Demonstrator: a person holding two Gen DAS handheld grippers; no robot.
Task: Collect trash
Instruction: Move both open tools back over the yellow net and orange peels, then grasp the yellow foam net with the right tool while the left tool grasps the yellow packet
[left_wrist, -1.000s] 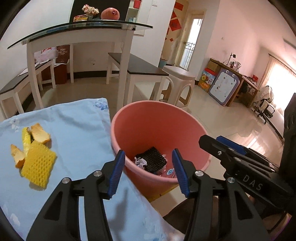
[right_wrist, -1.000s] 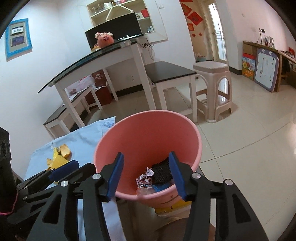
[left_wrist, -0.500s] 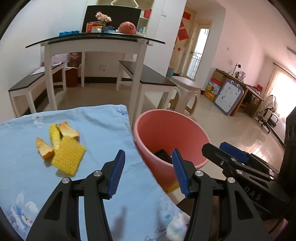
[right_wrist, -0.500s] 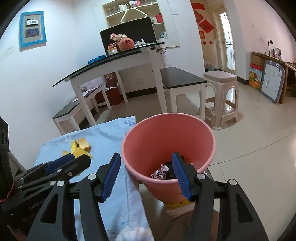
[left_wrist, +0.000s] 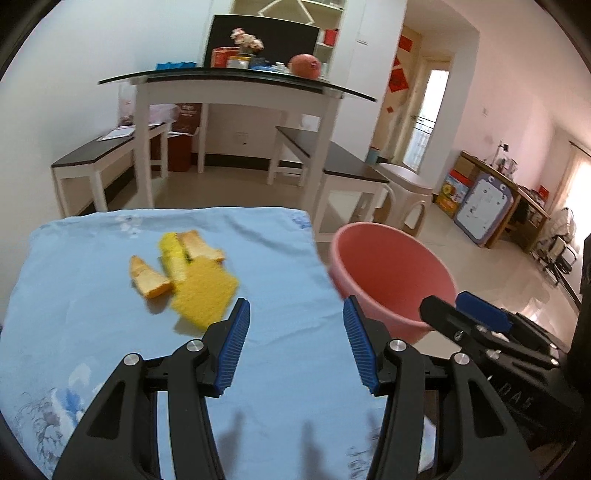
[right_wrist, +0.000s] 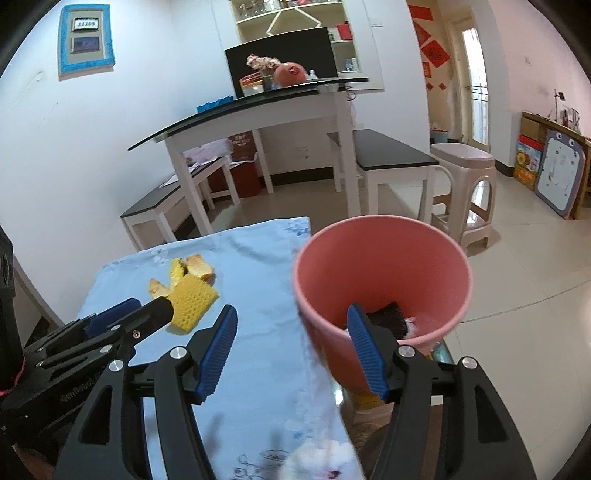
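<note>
Yellow foam mesh (left_wrist: 205, 295) lies just ahead and left of the left gripper (left_wrist: 295, 347), touching a few orange peels (left_wrist: 149, 280) beyond it. These are the scraps not yet binned, and they sit together on the blue cloth (left_wrist: 92, 332) that covers the desk, so one reach could probably take more than one. The left gripper's jaws stand wide apart with nothing between them, pointed at the cloth just right of the mesh; I judge it is lining up for the next pick.

The pink bin (right_wrist: 382, 273) stands off the desk's right edge, ahead and right of both grippers, placed low so scraps can be dropped straight in. In the right wrist view, a black mesh piece (right_wrist: 388, 319) and what looks like crumpled paper lie at its bottom, though blur and the finger in front make the paper uncertain. The right gripper (right_wrist: 293, 350) is also spread and empty, straddling the bin's near wall.
</note>
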